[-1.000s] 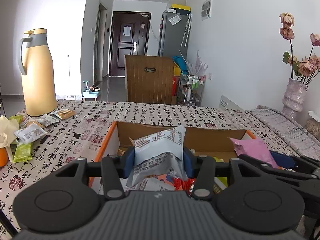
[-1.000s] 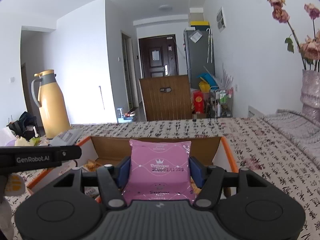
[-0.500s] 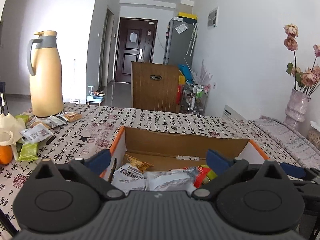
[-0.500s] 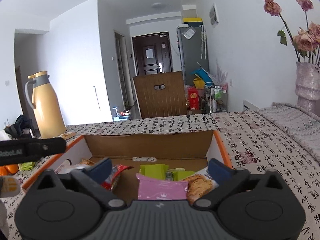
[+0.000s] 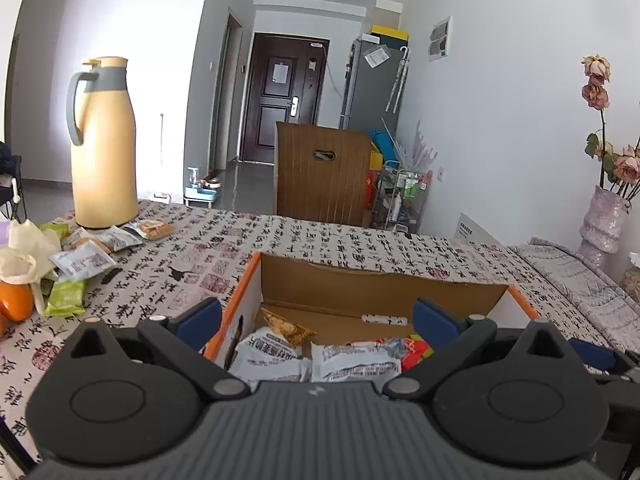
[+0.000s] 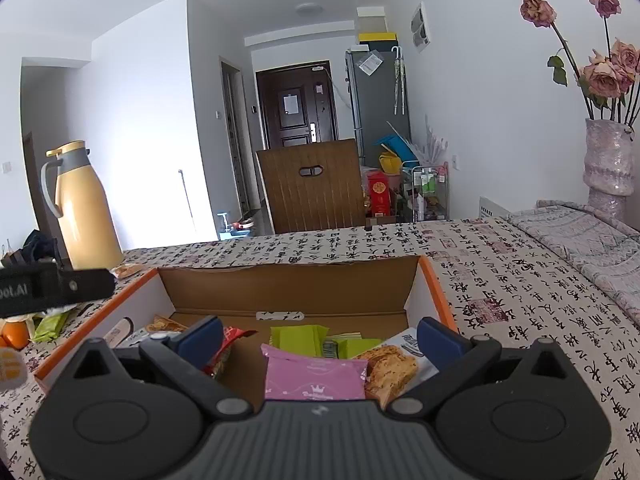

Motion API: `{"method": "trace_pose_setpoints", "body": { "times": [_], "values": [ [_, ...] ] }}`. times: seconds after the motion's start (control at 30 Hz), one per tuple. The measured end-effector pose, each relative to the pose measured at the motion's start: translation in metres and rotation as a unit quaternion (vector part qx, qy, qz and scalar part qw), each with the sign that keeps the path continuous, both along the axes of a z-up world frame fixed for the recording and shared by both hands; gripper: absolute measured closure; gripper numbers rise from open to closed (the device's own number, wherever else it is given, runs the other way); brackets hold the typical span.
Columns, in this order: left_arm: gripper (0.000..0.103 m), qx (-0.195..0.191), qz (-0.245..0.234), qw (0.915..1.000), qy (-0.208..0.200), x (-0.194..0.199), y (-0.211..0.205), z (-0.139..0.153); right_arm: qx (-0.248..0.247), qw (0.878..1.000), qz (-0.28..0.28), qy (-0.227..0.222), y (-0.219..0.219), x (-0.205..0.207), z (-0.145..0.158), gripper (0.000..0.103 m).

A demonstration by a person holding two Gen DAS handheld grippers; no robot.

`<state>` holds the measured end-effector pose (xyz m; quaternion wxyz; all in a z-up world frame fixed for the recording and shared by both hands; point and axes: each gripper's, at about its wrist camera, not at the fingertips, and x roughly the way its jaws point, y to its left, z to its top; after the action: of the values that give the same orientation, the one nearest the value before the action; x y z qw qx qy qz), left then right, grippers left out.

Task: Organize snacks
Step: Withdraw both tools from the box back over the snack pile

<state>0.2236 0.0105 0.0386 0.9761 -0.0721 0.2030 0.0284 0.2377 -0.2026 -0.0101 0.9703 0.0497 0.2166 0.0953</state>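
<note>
Room: white walls, dark door (image 5: 286, 100) at 12 o'clock down the hall, grey fridge (image 5: 374, 88) just right of it, wooden chair back (image 5: 322, 180) behind the table.
Surface: I see a tablecloth (image 5: 320, 240) printed with black calligraphy and red seals.
Cardboard box (image 6: 288, 284): open-topped, orange-edged, directly ahead of both my grippers.
Left gripper (image 5: 318, 314): jaws spread fully wide, nothing between the blue pads; I have it poised over the box's near-left part.
Right gripper (image 6: 320, 334): jaws equally wide, empty, over the box's near-right part.
White snack packets (image 5: 316, 360): two, lying side by side in the box below my left gripper; an orange-brown packet (image 5: 288, 326) just behind them.
Pink packet (image 6: 316, 374): flat in the box under my right gripper, a biscuit packet (image 6: 394, 366) touching it at 3 o'clock, green packets (image 6: 304, 336) behind at 12 o'clock.
Loose snacks (image 5: 80, 260): scattered on the cloth at 9 o'clock in my left view, well apart from the box.
Yellow thermos jug (image 5: 102, 144): upright at 10 o'clock, behind the loose snacks.
Vase of dried roses (image 6: 608, 160): at 2 o'clock in my right view.
</note>
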Motion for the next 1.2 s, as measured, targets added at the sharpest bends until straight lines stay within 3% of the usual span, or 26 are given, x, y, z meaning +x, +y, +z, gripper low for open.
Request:
{"method": "trace_pose_setpoints", "body": {
  "times": [0.7, 1.2],
  "values": [
    [0.000, 0.007, -0.004, 0.9998, -0.020, -0.051, 0.000, 0.028, -0.024, 0.999, 0.008, -0.027, -0.004, -0.054, 0.032, 0.000],
    [0.000, 0.038, -0.022, 0.9990, -0.008, -0.116, 0.017, 0.006, -0.048, 0.997, 0.045, -0.031, -0.004, -0.131, 0.024, 0.000]
  ]
}}
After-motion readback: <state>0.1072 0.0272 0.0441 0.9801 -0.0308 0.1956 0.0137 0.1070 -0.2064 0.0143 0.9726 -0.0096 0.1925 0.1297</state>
